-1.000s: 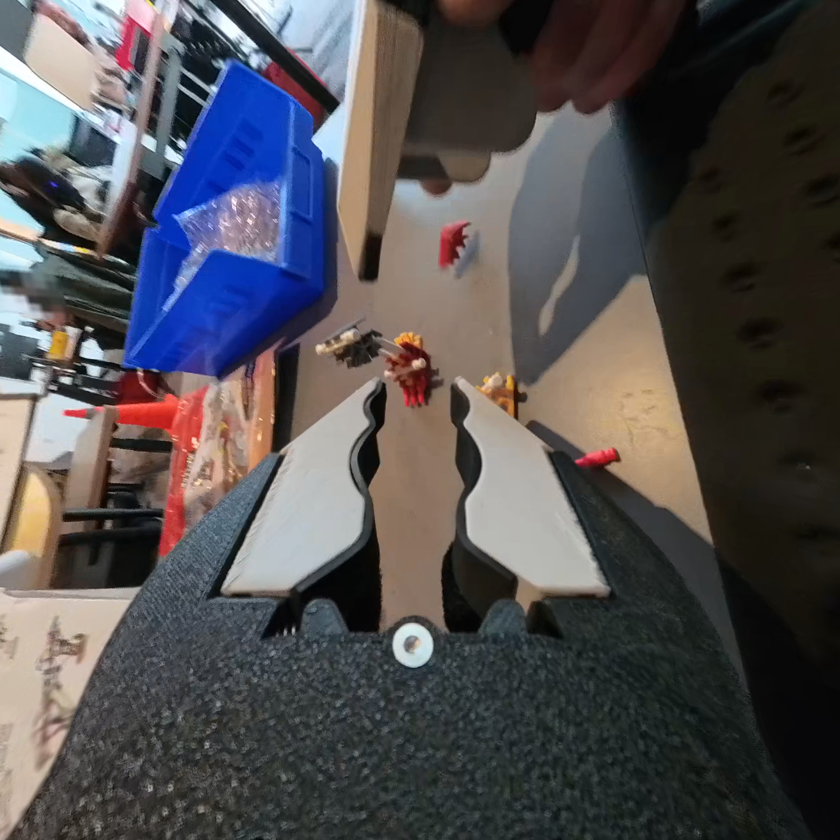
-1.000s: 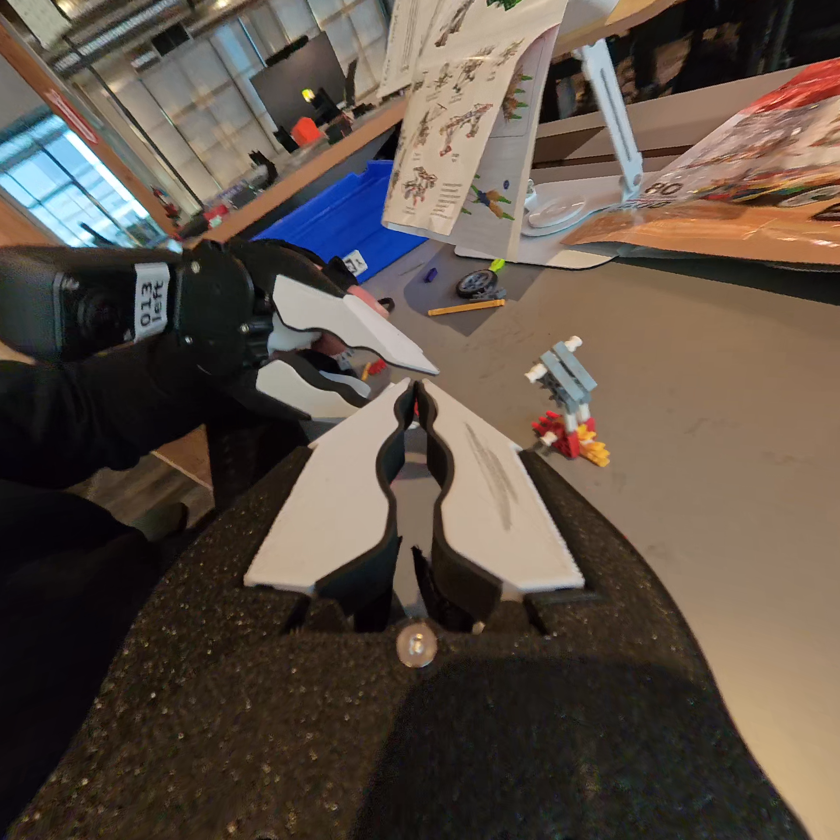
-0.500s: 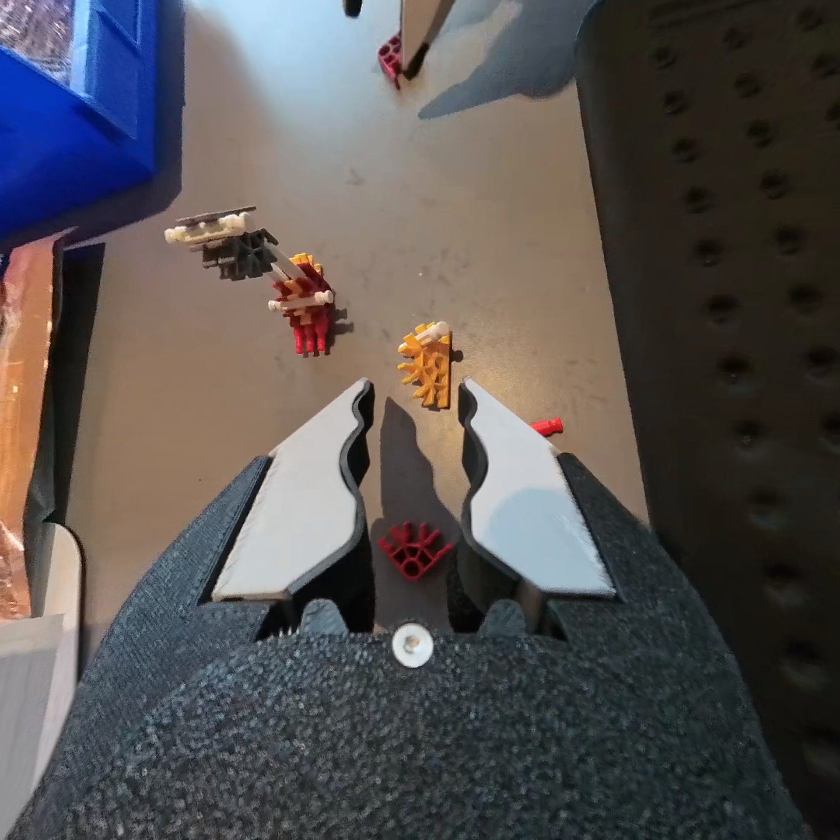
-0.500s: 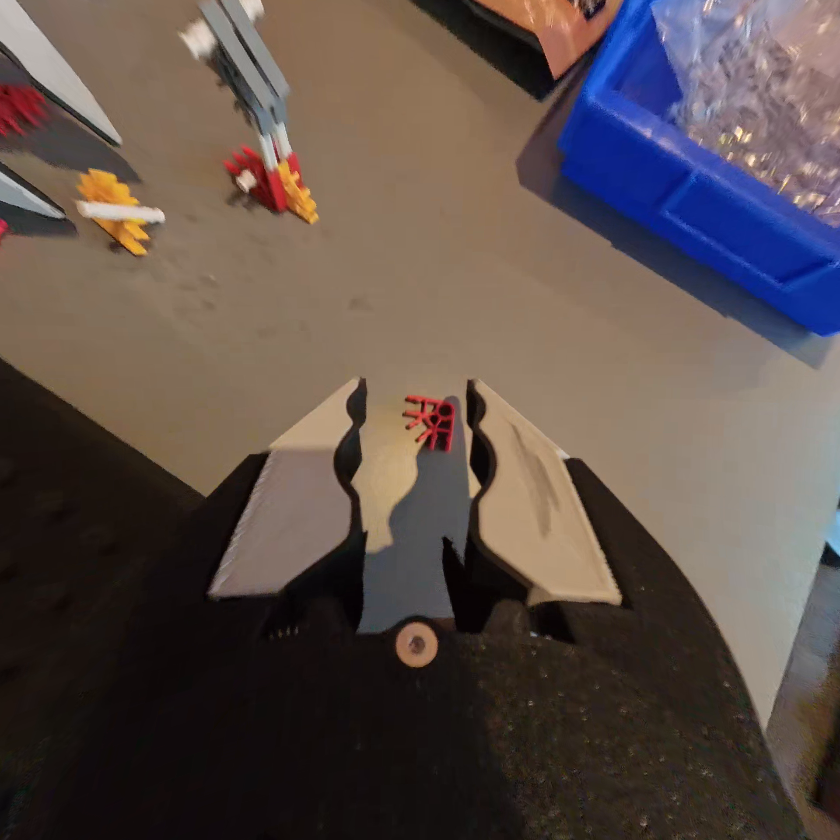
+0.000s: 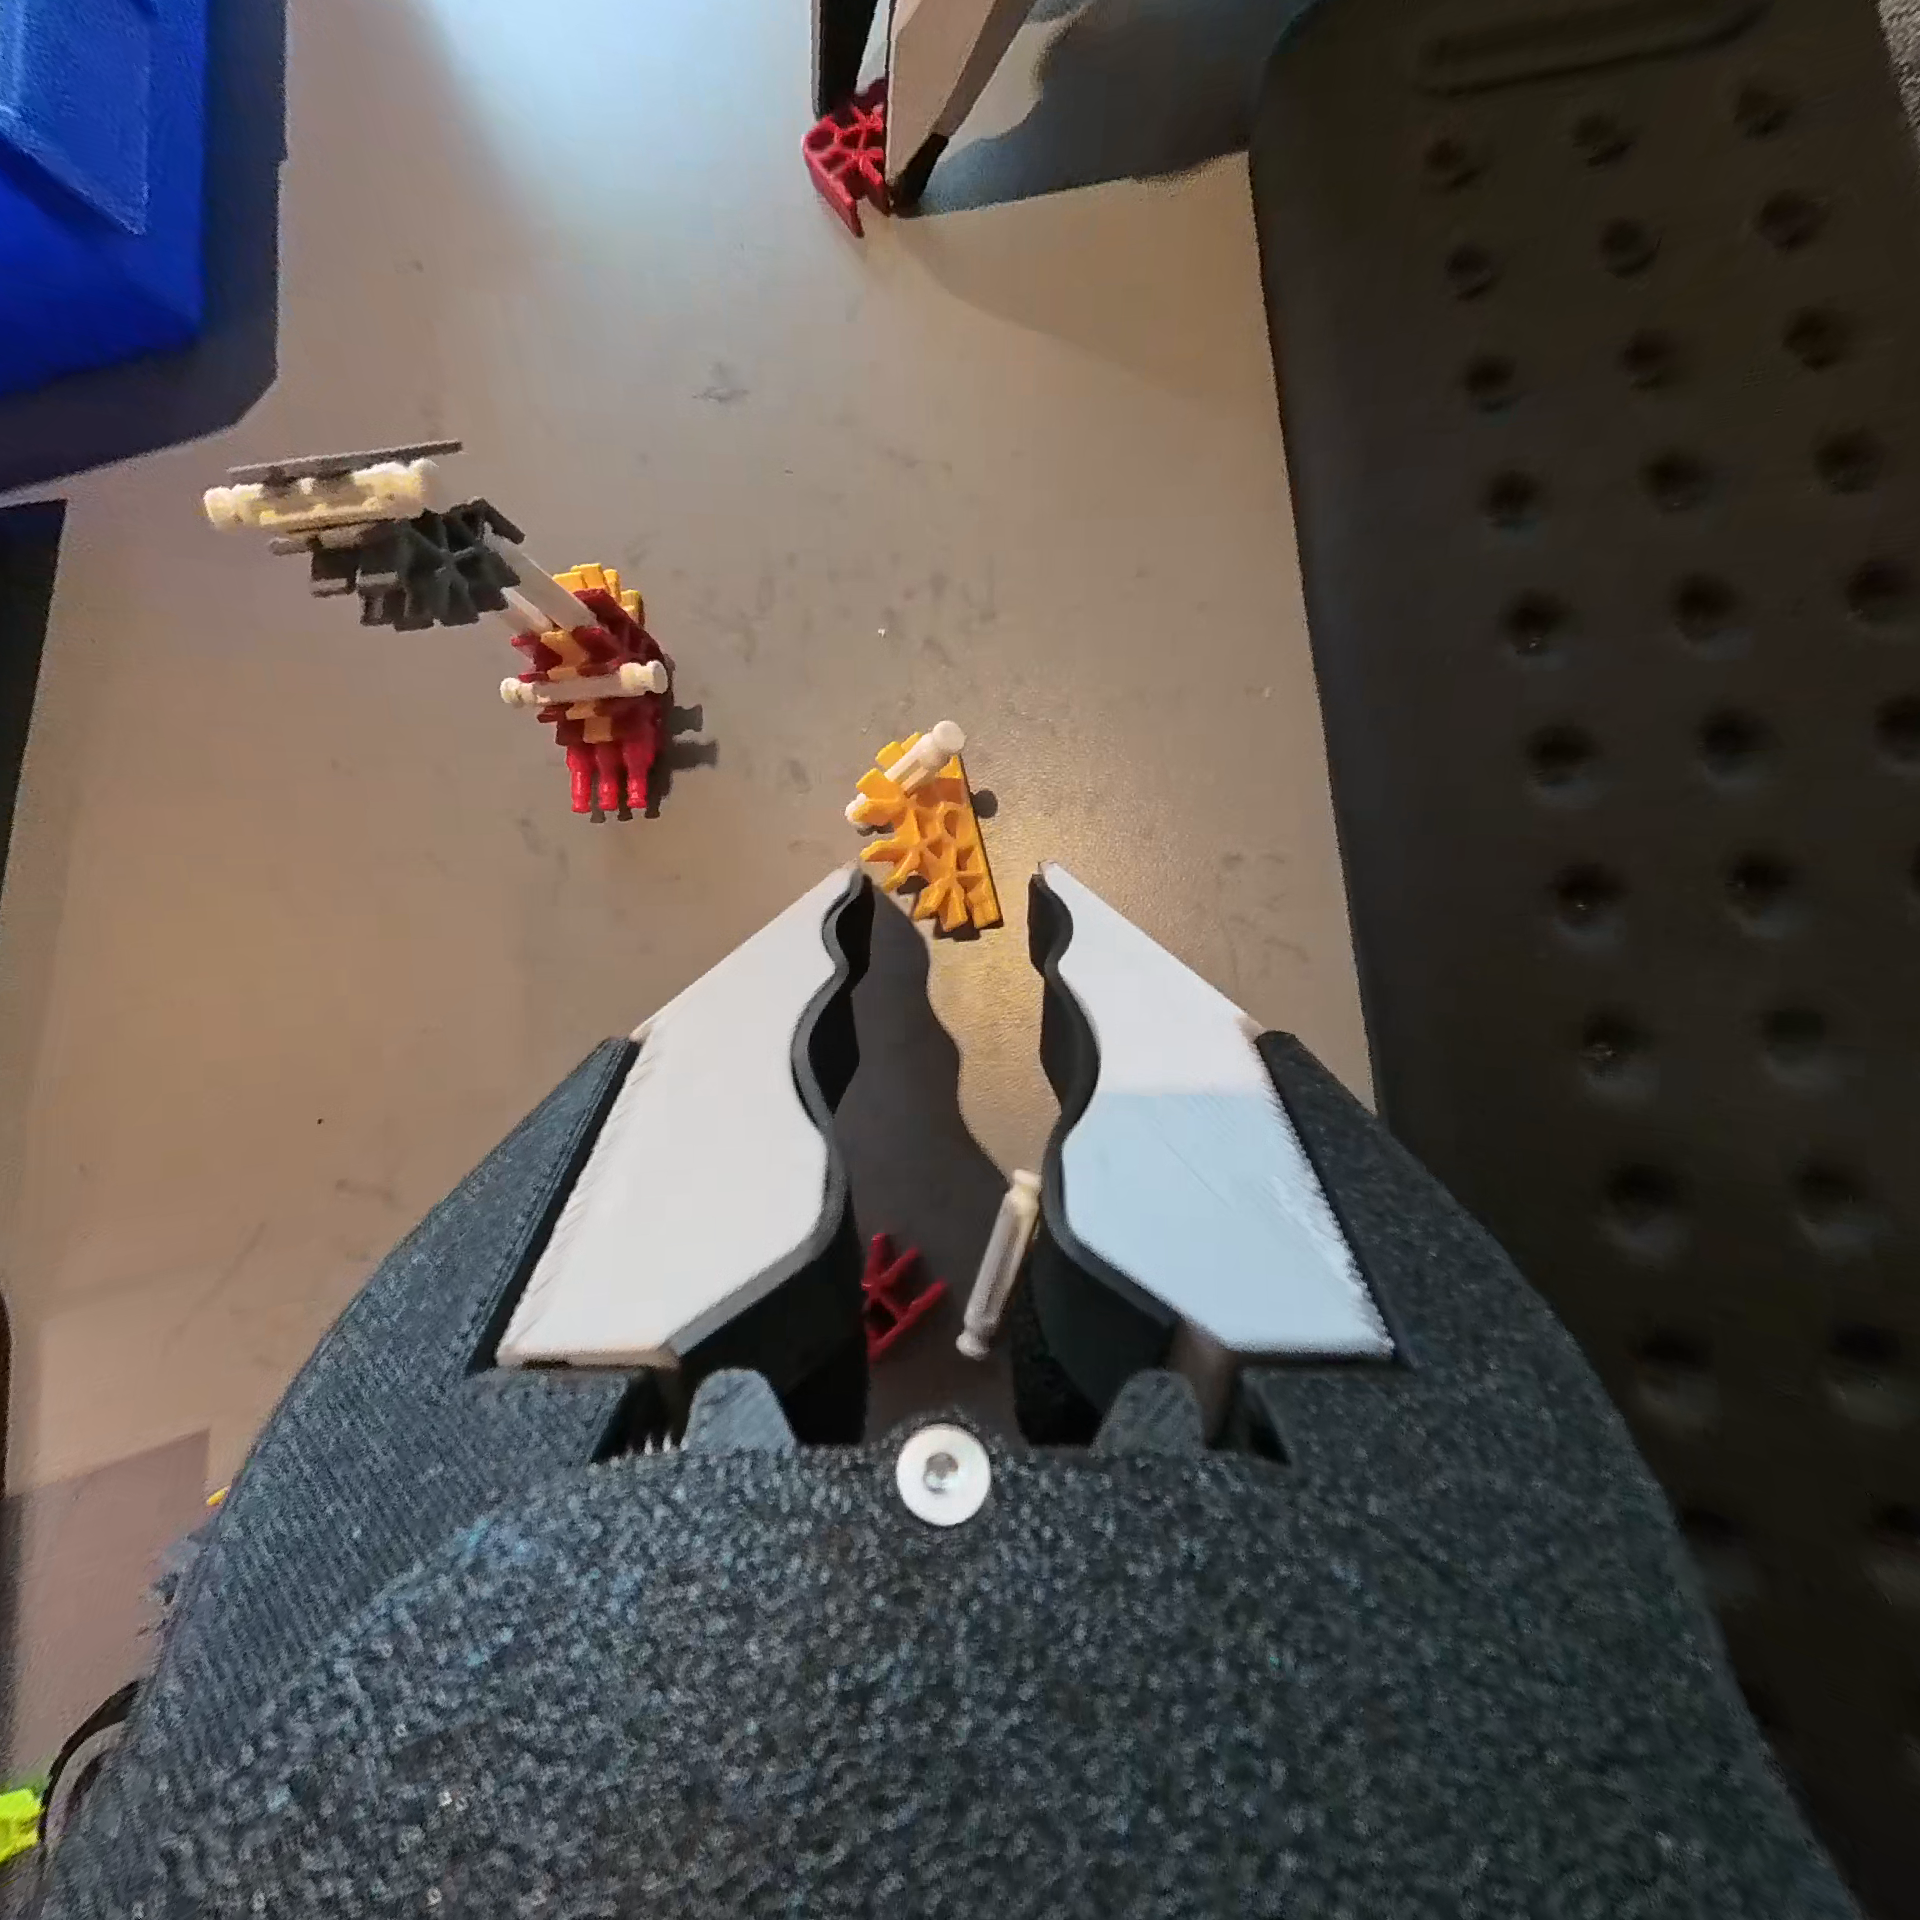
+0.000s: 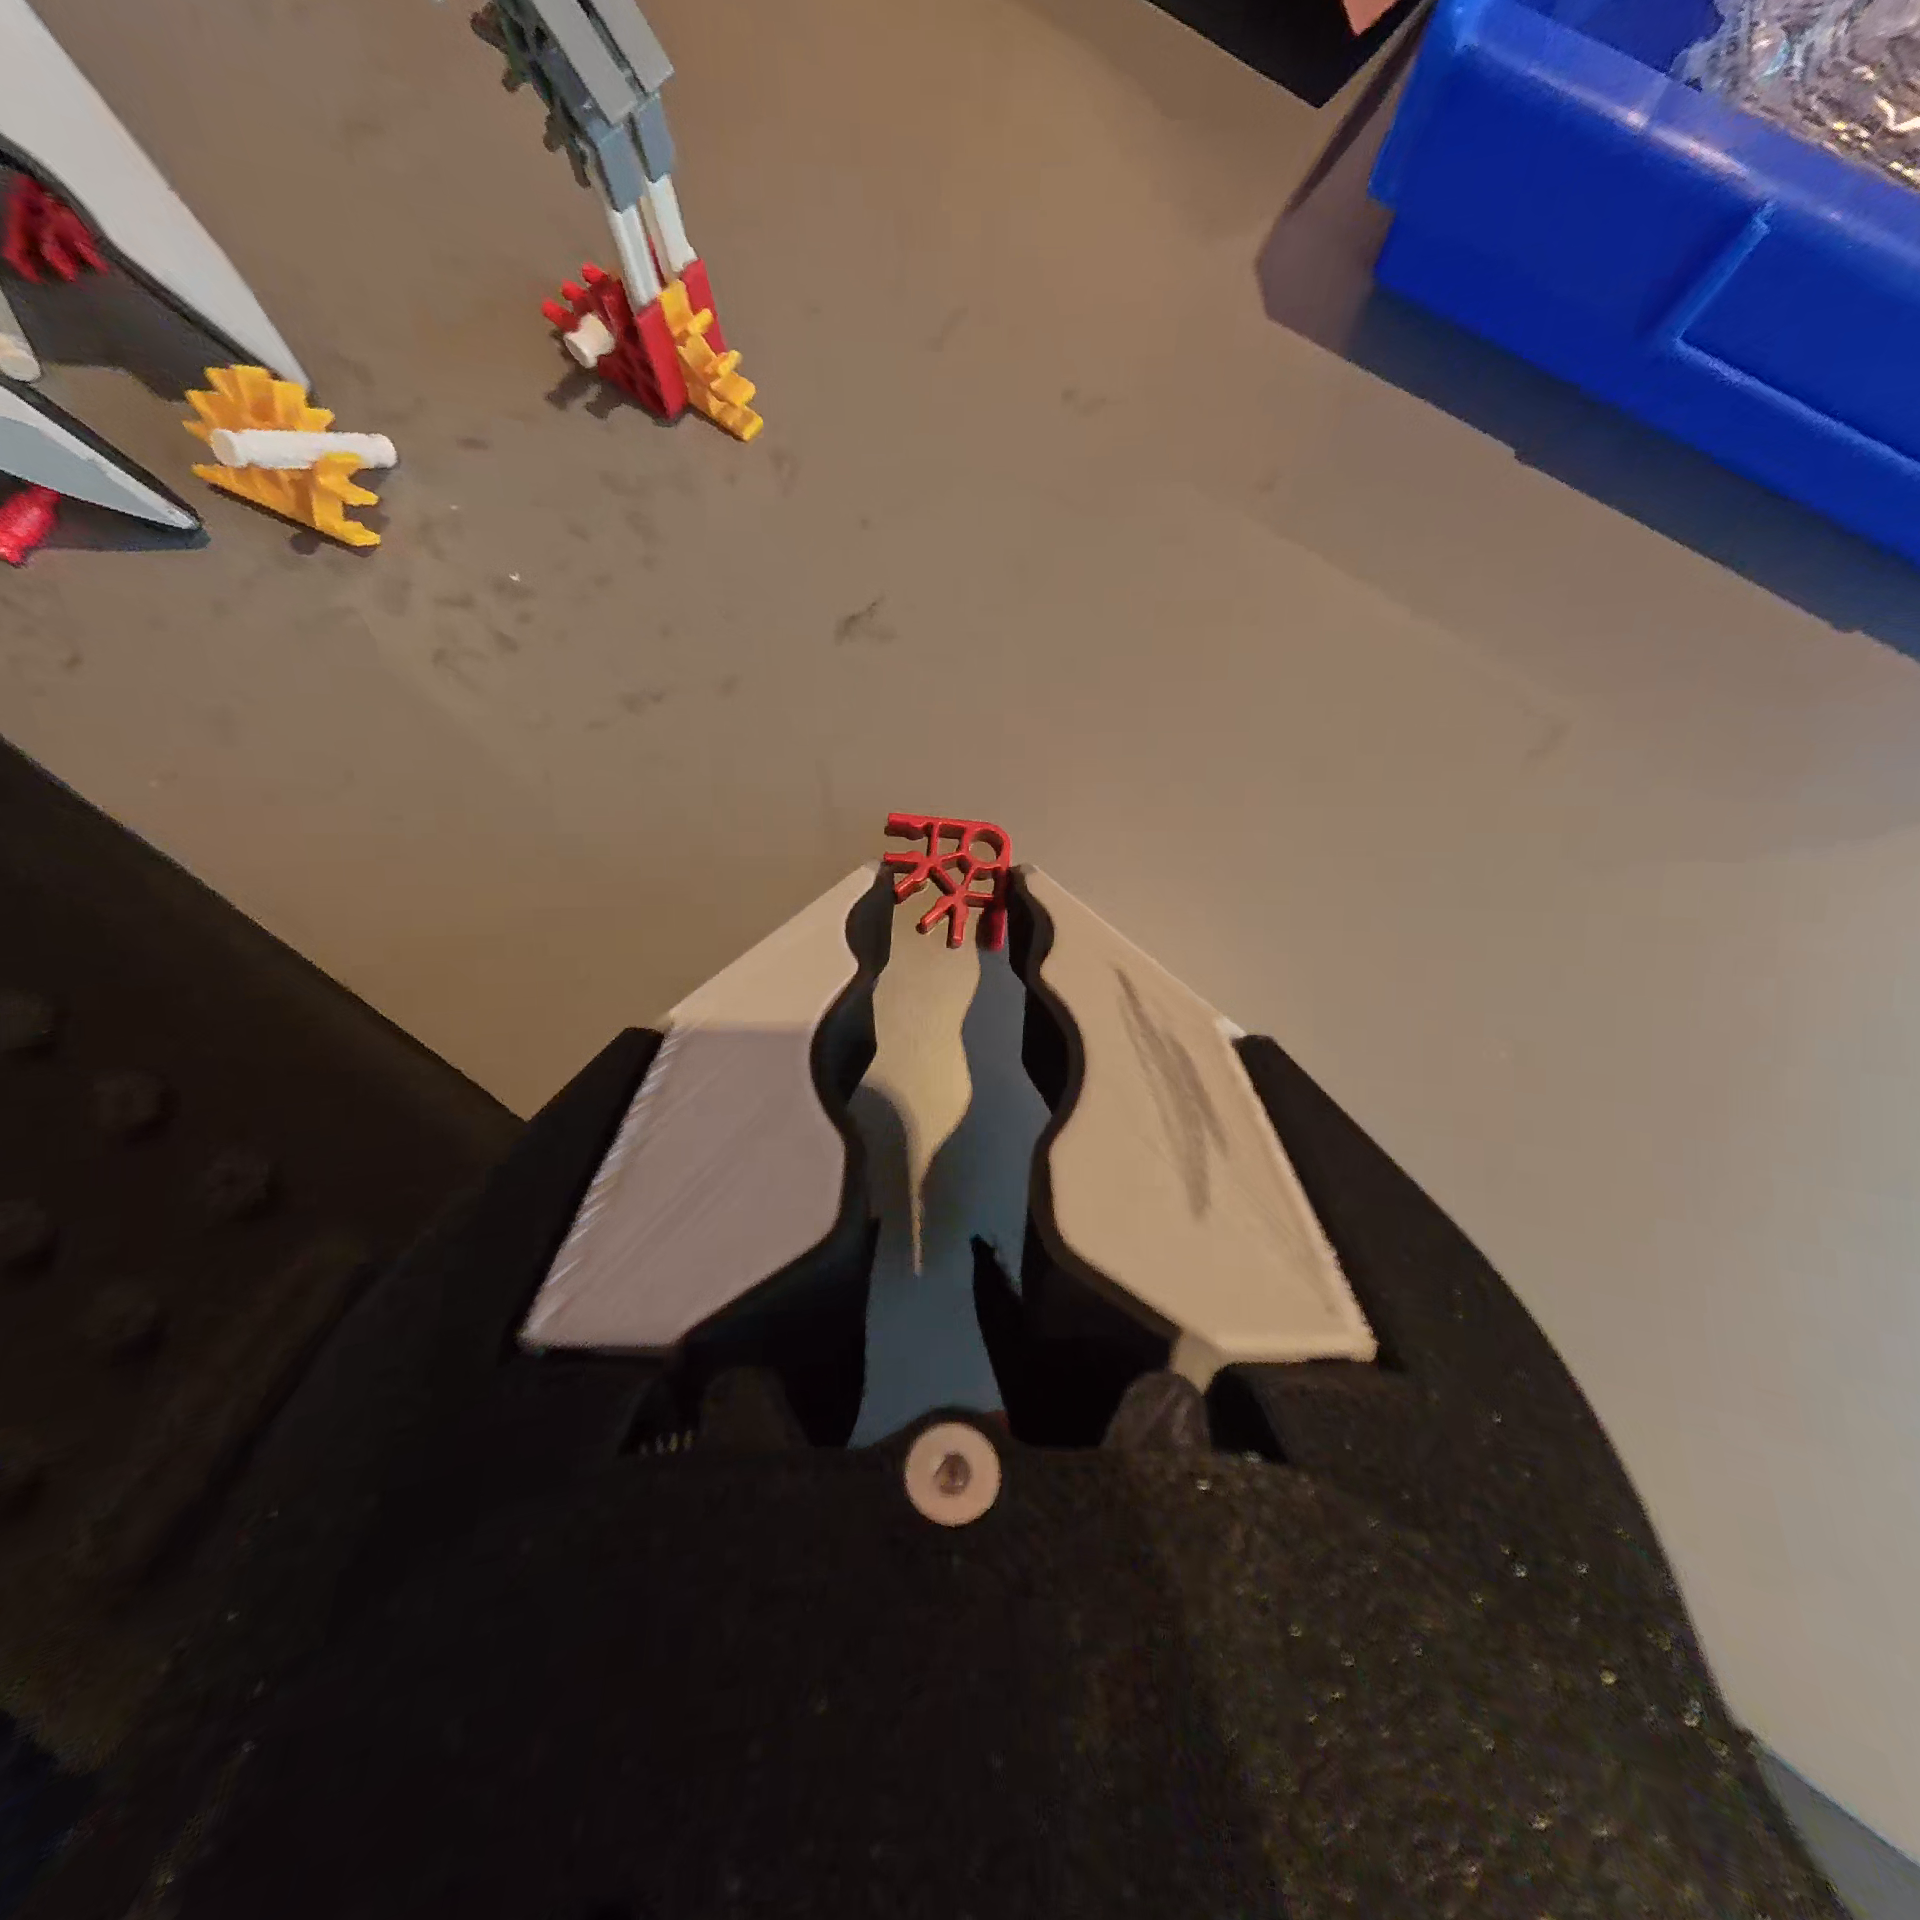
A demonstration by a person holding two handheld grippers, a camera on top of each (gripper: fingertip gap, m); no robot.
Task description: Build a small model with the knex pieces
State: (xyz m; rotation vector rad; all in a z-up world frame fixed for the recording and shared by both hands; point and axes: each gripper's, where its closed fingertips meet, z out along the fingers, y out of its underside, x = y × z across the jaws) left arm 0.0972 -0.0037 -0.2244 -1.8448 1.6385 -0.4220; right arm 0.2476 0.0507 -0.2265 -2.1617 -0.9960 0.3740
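Right gripper [image 6: 951,873] clamped on red connector [image 6: 951,868]; left gripper [image 5: 948,878] apart, empty, just beside yellow connector [image 5: 930,847].

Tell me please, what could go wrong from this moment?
The right gripper pinches the red connector only at its fingertips; it may slip or twist out. The open left gripper sits close to the yellow connector with white rod; one finger could knock it aside.
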